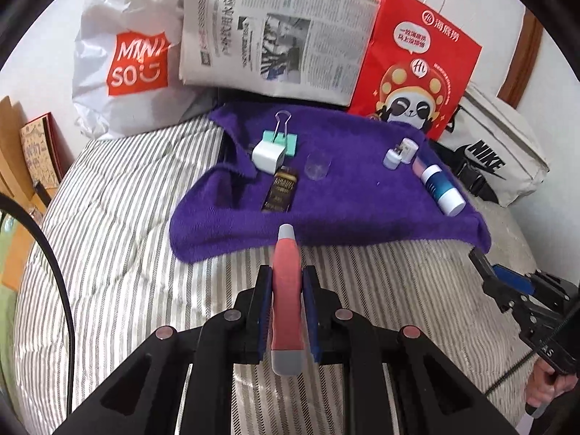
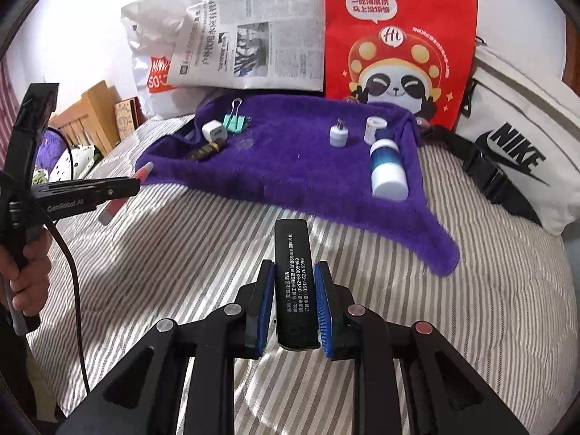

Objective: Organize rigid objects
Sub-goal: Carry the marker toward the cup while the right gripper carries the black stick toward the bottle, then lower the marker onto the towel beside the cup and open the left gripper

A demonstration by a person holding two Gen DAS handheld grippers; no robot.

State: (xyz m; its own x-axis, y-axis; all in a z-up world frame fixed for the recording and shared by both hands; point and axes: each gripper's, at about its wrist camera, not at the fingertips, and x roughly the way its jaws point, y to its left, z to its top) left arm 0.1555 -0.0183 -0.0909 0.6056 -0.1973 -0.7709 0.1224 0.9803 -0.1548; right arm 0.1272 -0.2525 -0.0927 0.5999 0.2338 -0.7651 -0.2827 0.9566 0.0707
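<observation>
Now the left gripper (image 1: 286, 290) is clenching a red, grey-tipped plastic cutter (image 1: 286, 290) and the right gripper (image 2: 294, 297) a black printed lighter (image 2: 293, 282), both long axes pointing ahead toward the near edge of the purple fleece cloth (image 1: 344, 210), the lighter nearer its near-right corner.

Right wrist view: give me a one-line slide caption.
Right gripper clamps a black printed lighter above the striped bedding, short of the purple towel holding small items.

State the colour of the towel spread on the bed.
Purple; the towel shows best in the right wrist view.
</observation>
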